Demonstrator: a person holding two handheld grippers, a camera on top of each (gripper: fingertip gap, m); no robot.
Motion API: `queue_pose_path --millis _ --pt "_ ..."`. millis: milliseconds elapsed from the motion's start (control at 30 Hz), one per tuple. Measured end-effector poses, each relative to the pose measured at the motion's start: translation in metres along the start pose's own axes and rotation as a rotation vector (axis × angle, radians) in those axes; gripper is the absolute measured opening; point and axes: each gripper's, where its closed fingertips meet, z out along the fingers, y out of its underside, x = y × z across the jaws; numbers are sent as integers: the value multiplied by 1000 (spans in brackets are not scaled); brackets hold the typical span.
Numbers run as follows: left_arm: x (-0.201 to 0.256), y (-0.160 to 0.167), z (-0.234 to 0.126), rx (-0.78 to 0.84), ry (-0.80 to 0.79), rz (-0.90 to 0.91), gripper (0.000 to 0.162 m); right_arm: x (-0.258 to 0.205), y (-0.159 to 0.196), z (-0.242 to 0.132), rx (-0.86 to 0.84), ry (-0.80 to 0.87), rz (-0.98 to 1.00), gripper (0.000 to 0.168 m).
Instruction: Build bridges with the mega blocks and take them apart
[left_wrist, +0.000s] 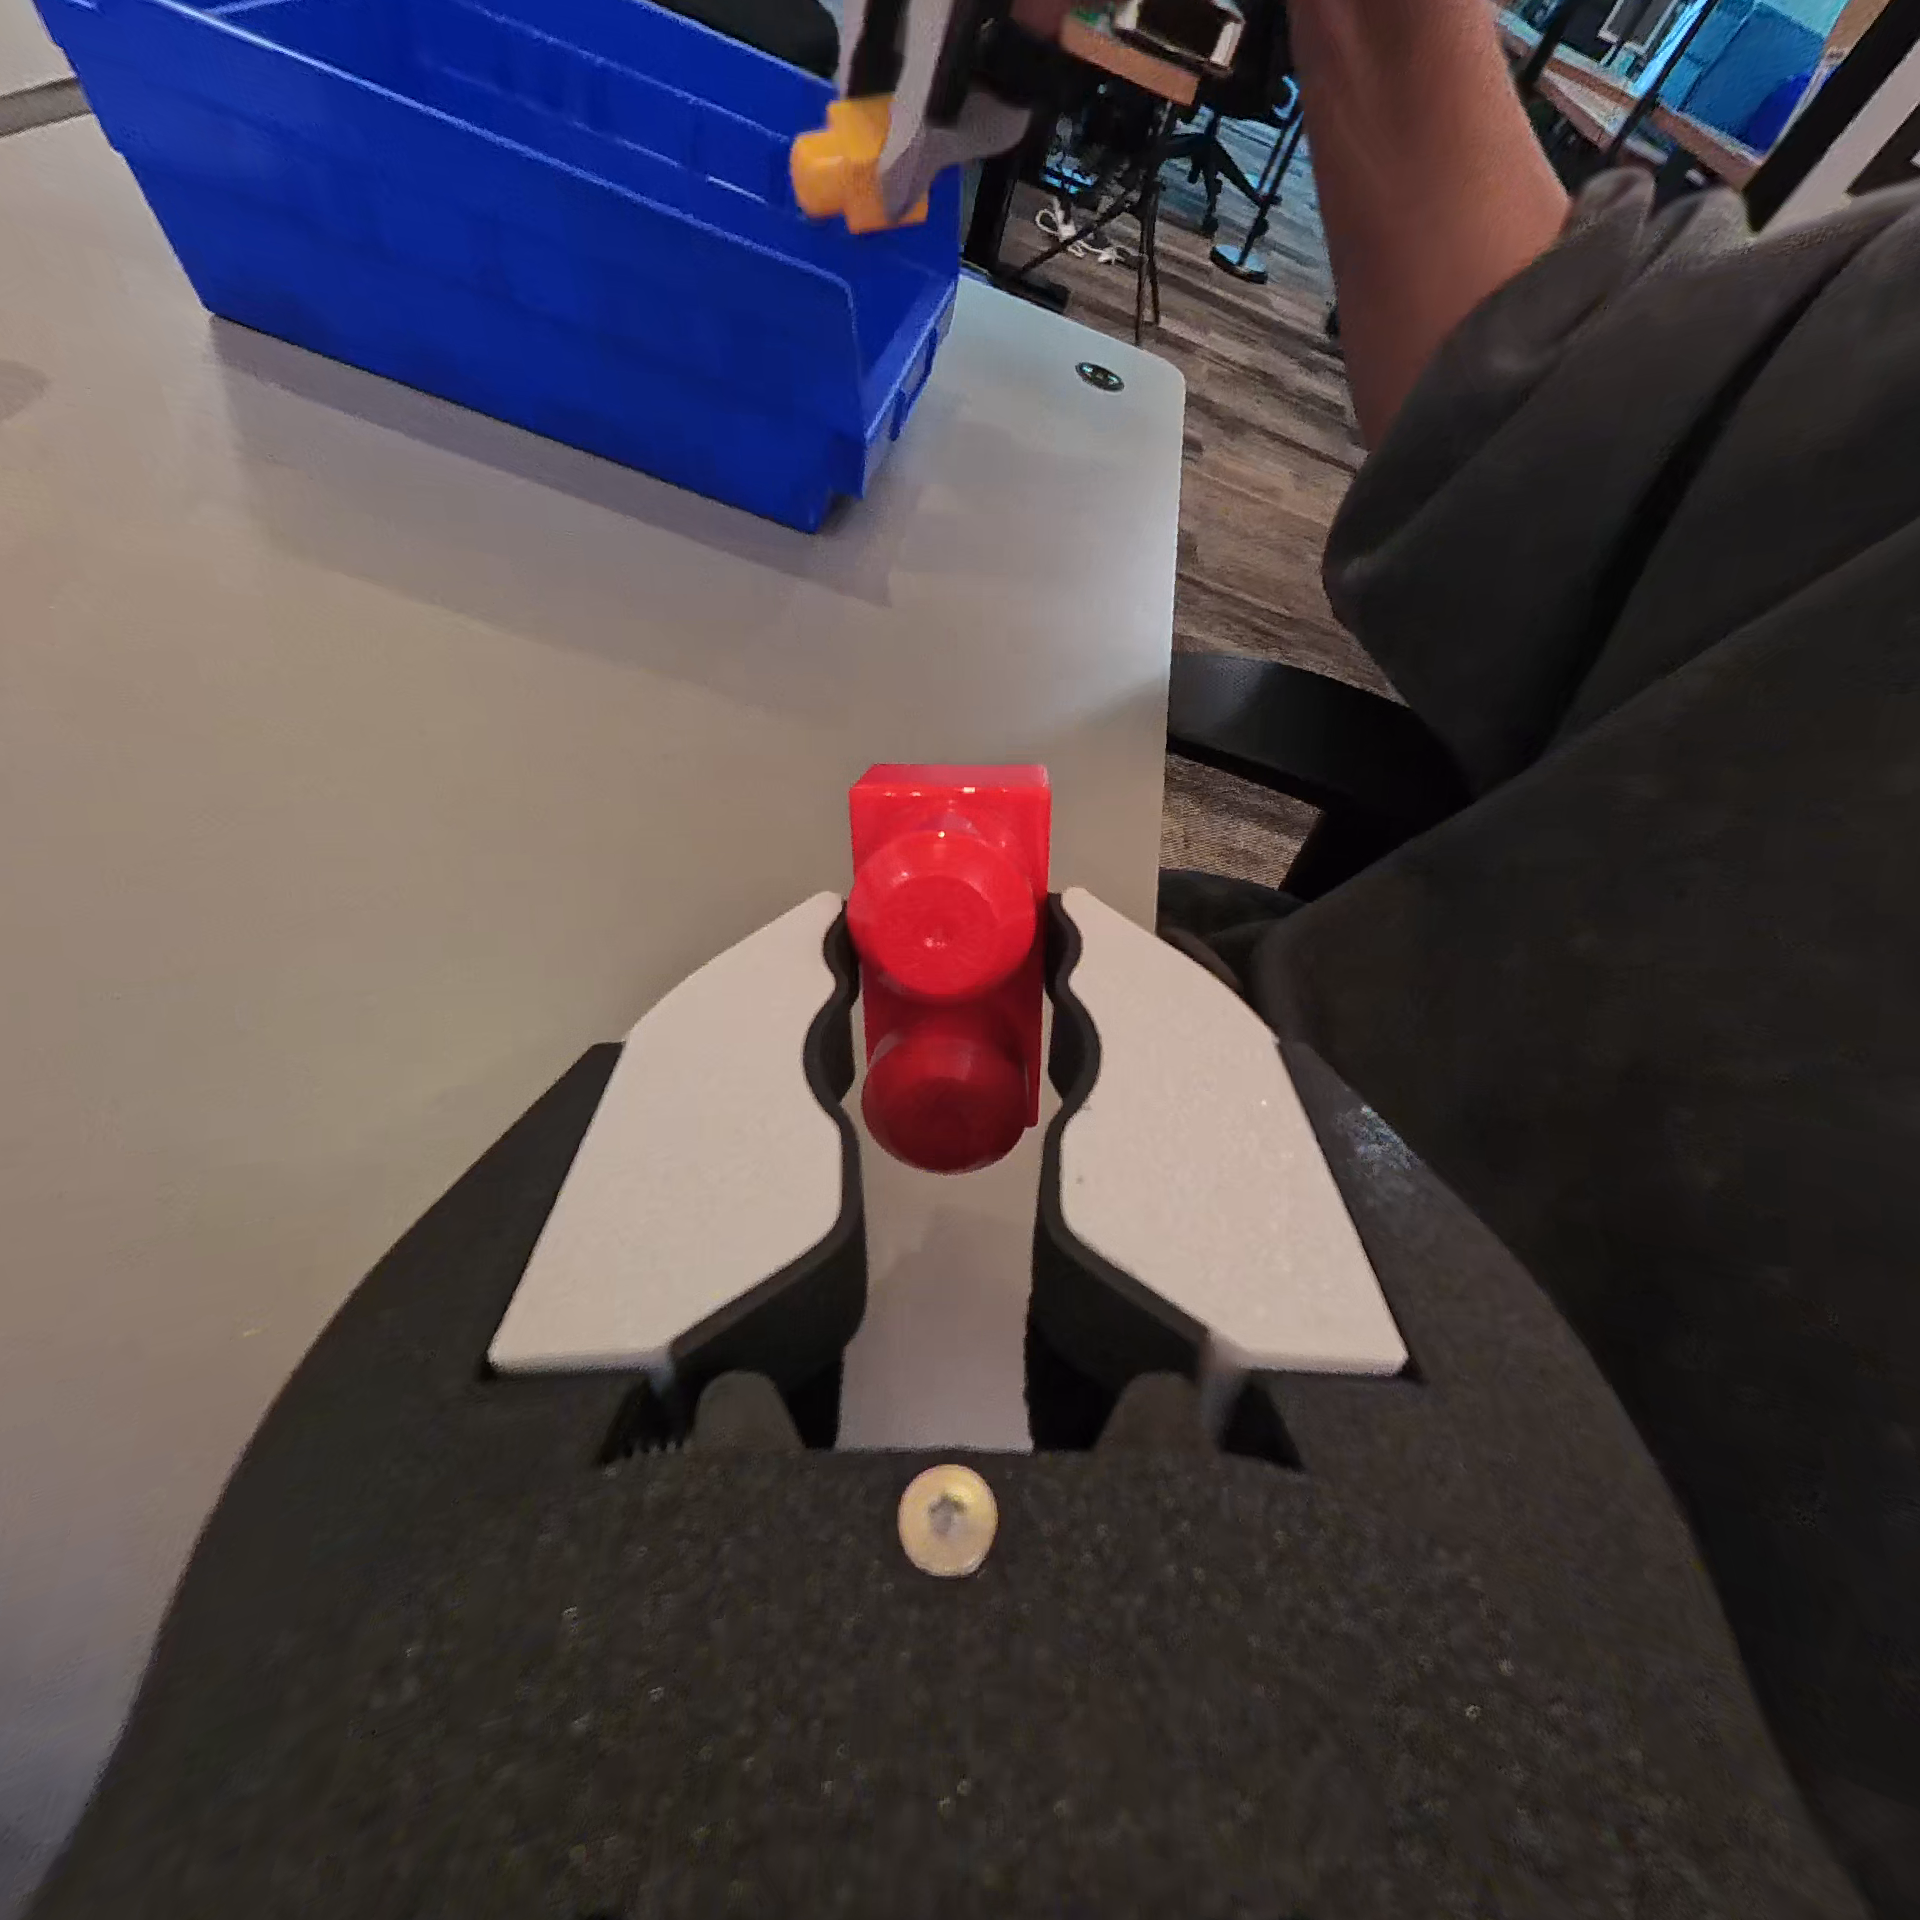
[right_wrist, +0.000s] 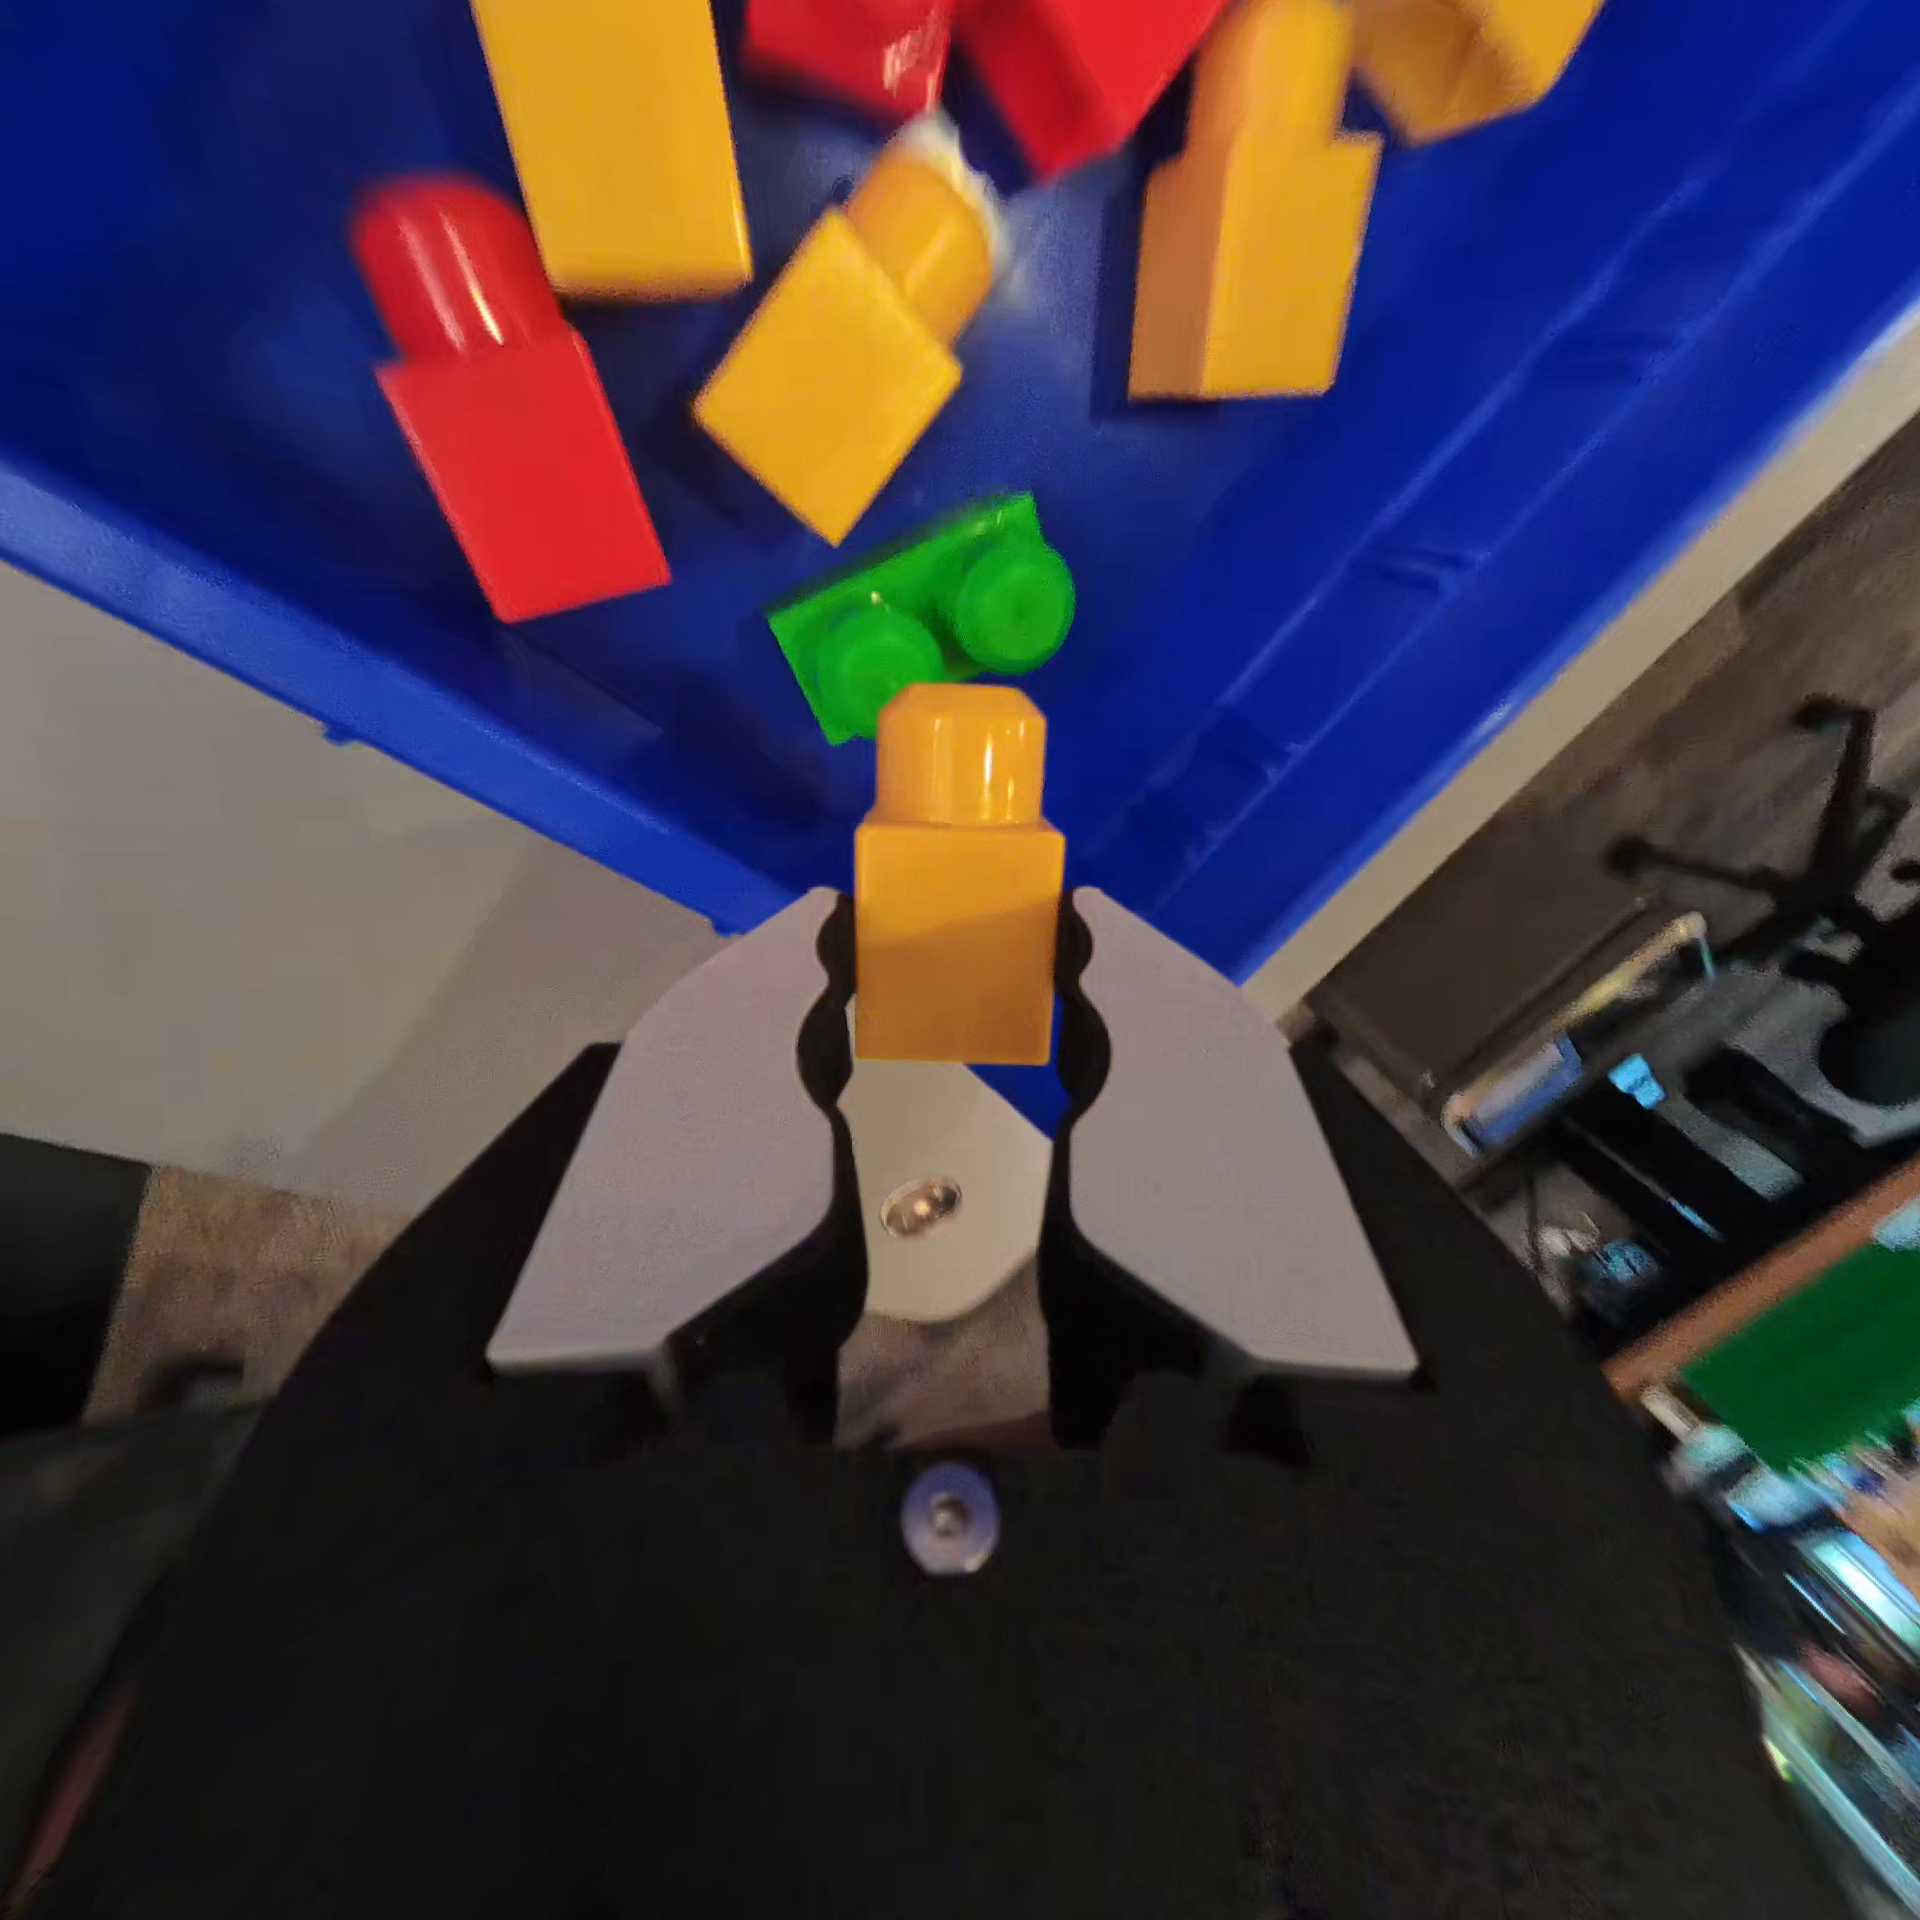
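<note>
My left gripper (left_wrist: 948, 914) is shut on a red two-stud block (left_wrist: 945, 966), studs facing the camera, held over the grey table near its right edge. My right gripper (right_wrist: 956, 914) is shut on a yellow one-stud block (right_wrist: 958, 914), stud pointing away, held over the near corner of the blue bin (right_wrist: 1351, 644). In the left wrist view the right gripper (left_wrist: 914, 156) shows far off above the bin (left_wrist: 520, 260) with the yellow block (left_wrist: 847, 166). Inside the bin lie a green two-stud block (right_wrist: 925, 613), a red block (right_wrist: 499, 416) and several yellow blocks (right_wrist: 831, 364).
The grey table (left_wrist: 416, 779) ends in a right edge close to my left gripper. A person's dark sleeve (left_wrist: 1662, 727) and forearm fill the right of the left wrist view. Chairs, cables and desks stand on the floor beyond the table. One gripper's finger ends stand about 40 cm off the other's.
</note>
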Motion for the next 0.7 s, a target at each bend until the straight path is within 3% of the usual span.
queue_pose_path --millis 233,333,500,600,700 --pt "10 3 1 -22 11 30 33 3 14 36 -440 -7 -42 37" --pt "12 4 1 -26 15 33 33 1 -3 57 -402 -39 -49 36" --pt "13 5 2 -28 23 31 33 0 1 74 -402 -69 -2 41" --pt "11 4 1 -23 17 30 33 0 5 62 -359 -47 18 48" --pt "5 2 -2 -9 -1 15 33 4 4 22 -204 74 53 51"
